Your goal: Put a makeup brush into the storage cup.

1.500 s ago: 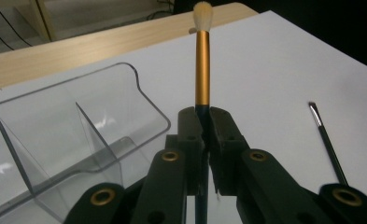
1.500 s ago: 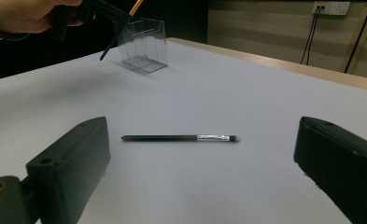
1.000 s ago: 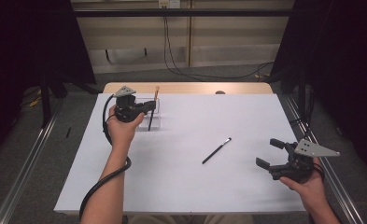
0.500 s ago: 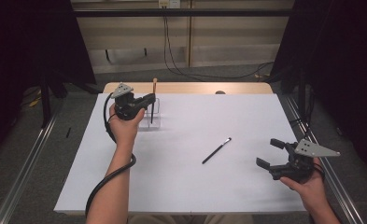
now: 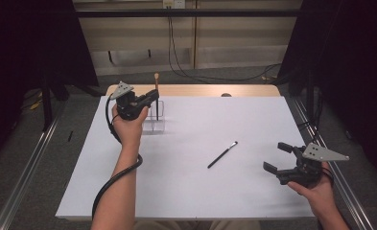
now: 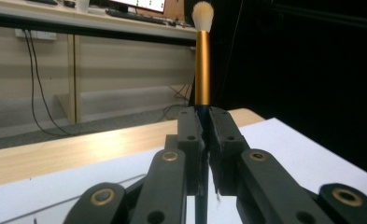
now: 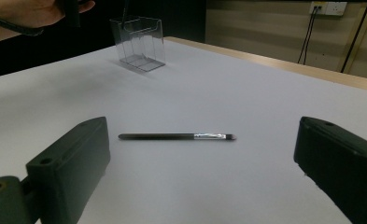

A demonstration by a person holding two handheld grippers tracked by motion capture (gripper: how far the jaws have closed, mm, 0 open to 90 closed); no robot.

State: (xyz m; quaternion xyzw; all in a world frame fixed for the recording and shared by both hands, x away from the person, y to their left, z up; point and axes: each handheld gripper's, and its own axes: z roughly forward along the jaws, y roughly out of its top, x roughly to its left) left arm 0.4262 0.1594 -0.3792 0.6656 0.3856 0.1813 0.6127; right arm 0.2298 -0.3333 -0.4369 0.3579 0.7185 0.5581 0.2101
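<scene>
**A:** ok quick count, what's actually on the desk (image 5: pixel 186 191)?

**B:** Two brushes and one clear holder. Brush one is the gold-handled brush (image 5: pixel 156 91) with the pale fluffy tip: it's upright at the far left, its dark lower stem pinched in the left hand-held gripper (image 5: pixel 150 98). In the left gripper view the gold-handled brush (image 6: pixel 202 70) rises straight up from between the two black jaws, which are squeezed tight on the stem. Bristles on top.

**A:** and it's above the holder?

**B:** Yeah, the lower end runs down at the clear holder (image 5: pixel 156 117), which sits on the white sheet just right of the left hand (image 5: pixel 128 124). Can't tell if the tip touches the bottom. The clear holder (image 7: pixel 138 42) has dividers inside, and I can't make out anything else standing in it.

**A:** second brush?

**B:** The thin black brush (image 5: pixel 222 154) lies flat near the middle of the desk, on a diagonal, well apart from the holder. In the right gripper view that thin black brush (image 7: pixel 176 136) lies crosswise between and beyond the jaws, touching neither.

**A:** so the right one's empty?

**B:** Yep, the right hand-held gripper (image 5: pixel 278 158) is at the near right, jaws spread wide, gripping nothing.
</scene>
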